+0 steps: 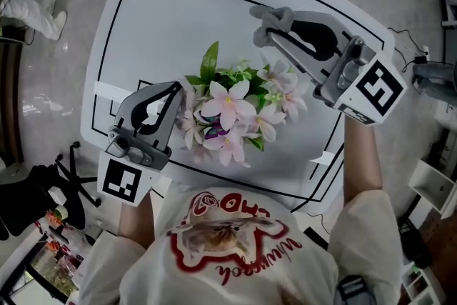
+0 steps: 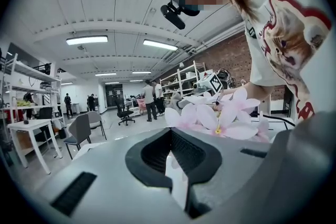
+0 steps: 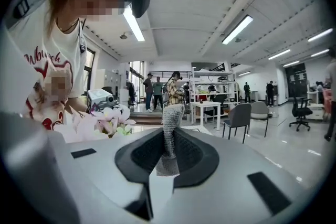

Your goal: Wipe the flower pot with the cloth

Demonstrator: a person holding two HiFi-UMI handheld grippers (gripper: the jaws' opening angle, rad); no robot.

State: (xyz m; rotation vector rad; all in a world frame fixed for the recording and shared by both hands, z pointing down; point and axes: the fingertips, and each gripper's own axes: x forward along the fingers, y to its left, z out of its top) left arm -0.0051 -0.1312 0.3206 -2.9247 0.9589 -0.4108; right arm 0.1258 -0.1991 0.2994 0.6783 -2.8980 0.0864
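A bunch of pink and white artificial flowers with green leaves stands in the middle of the white table. The blooms hide the pot under them in the head view. My left gripper is at the flowers' left side, its tips against the outer petals and its jaws together with nothing between them. My right gripper hangs beyond the flowers at the upper right, shut on a grey knitted cloth. In the right gripper view the cloth stands up from between the jaws, with the flowers to the left. The left gripper view shows petals just past the jaws.
The table has black lines along its rounded edges. A black cable and white shelving lie off its right side, and a black bag and clutter off its lower left. Chairs, desks and people stand far off in the room.
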